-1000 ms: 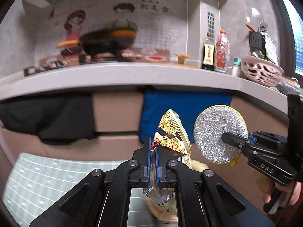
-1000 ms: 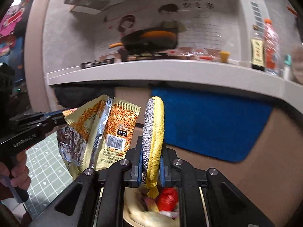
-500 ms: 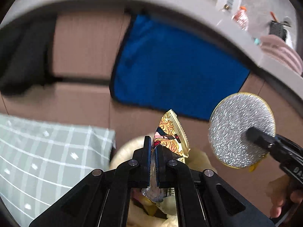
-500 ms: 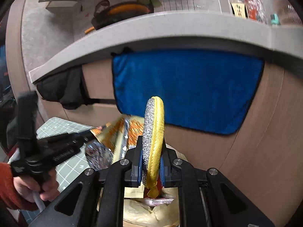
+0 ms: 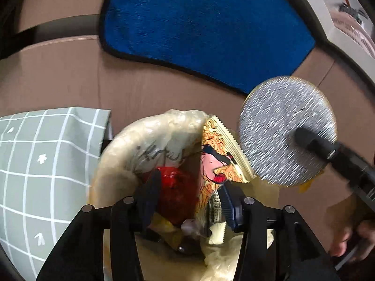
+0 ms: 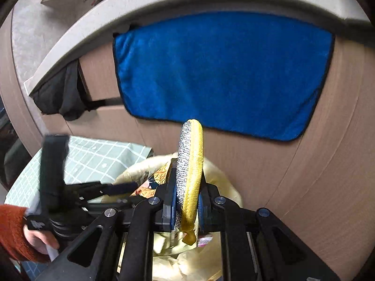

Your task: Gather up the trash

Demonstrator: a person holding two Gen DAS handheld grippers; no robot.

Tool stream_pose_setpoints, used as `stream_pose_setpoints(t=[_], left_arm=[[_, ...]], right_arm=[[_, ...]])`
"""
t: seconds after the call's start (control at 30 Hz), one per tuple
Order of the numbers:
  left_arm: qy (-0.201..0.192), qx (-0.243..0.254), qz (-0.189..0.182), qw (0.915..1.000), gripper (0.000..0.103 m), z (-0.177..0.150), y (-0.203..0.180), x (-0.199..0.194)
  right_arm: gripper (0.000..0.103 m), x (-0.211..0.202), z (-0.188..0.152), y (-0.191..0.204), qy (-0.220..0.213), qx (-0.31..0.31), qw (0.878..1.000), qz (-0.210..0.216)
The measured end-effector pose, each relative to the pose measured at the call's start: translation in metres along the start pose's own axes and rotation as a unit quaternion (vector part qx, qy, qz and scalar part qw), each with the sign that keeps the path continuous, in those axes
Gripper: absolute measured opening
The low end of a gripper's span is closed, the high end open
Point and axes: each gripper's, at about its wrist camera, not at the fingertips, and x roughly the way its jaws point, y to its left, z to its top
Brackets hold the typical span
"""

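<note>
My left gripper point(image 5: 187, 201) hangs over the bin point(image 5: 112, 164), its fingers spread wide. The wrapper point(image 5: 218, 164) stands between them, leaning against the right finger point(image 5: 230, 208) and apart from the left one, its lower end down inside the bin among a red piece point(image 5: 178, 187) and other trash. My right gripper point(image 6: 186, 208) is clamped tight on the round scouring pad point(image 6: 189, 164), held edge-up just above the bin's right side; seen from the left camera, the pad's silver face sits just beside the wrapper's top edge. A blue towel point(image 6: 222, 70) hangs on the cabinet behind, and a grey checked cloth point(image 5: 42, 164) lies left of the bin.
</note>
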Motion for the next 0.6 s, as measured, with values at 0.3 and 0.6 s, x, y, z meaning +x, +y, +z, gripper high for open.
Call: stream_pose_setpoints(t=[0.3,0.6], left_arm=[[-0.020,-0.003,0.048,0.9987,0.050,0.000,0.017,-0.062],[-0.045,0.005,0.102,0.9938,0.050,-0.002,0.029,-0.108]], right_arm=[[0.012,0.051,-0.019,0.027,0.056,-0.003,0.997,0.044],[0.013,0.108,-0.043,0.033,0.147,0.010,0.988,0.036]])
